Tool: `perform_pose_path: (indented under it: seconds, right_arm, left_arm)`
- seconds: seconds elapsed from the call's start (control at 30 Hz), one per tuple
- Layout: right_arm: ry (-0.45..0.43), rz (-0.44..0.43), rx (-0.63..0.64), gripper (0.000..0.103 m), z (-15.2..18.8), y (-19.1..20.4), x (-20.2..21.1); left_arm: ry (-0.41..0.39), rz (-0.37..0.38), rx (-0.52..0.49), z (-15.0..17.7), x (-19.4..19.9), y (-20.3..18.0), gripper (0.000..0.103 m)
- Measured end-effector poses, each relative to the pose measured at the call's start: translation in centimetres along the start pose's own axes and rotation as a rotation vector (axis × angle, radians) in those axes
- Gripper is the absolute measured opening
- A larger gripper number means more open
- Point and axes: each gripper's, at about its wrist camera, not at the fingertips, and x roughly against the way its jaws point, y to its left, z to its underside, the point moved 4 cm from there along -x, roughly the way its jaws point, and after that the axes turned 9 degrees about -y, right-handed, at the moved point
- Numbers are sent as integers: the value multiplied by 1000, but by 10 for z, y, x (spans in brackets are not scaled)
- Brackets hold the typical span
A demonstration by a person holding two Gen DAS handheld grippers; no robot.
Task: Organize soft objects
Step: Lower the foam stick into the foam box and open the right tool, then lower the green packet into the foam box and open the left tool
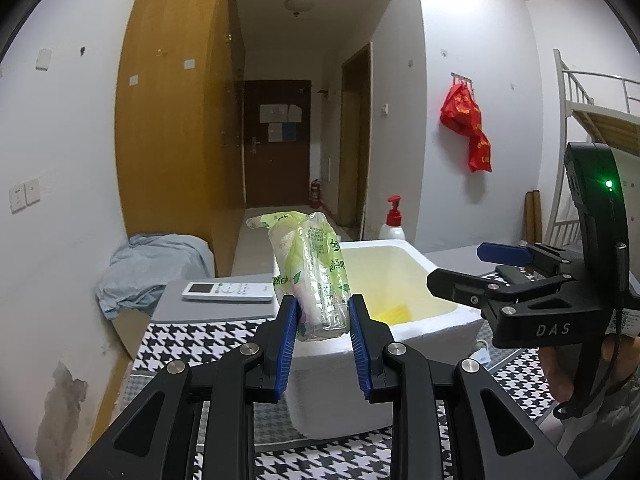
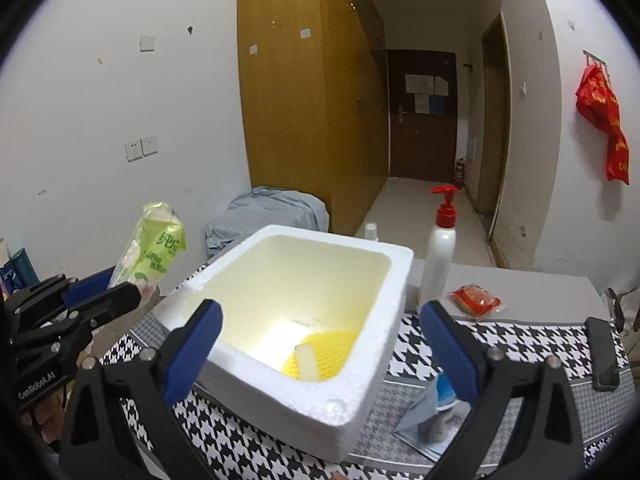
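Two hand-held grippers are seen above a table (image 2: 532, 344) covered with a houndstooth cloth. The left hand-held gripper (image 1: 323, 320) is clamped on a green-printed tissue pack (image 1: 310, 272), which is pinched at its lower end between the blue pads (image 1: 289, 344) and stands upward and slightly tilted beyond the fingertips. The pack is held in the air just beside the near left rim of a white foam box (image 2: 304, 312), not inside it. The right hand-held gripper (image 2: 320, 344) is spread wide with nothing between its fingers, and is held over the box's near side. A yellow mesh item (image 2: 320, 354) is seen on the box floor. A red-wrapped packet (image 2: 476, 300) and a pump bottle (image 2: 440, 256) are set on the table right of the box.
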Motion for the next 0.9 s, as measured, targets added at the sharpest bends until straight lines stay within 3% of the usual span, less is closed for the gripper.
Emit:
perform_pose_path:
  seconds: [0.9]
  right_arm:
    - [-6,44,-33,101,13,-43,24]
  left_arm:
    - [38,48,-24,-9,-39,-24,28]
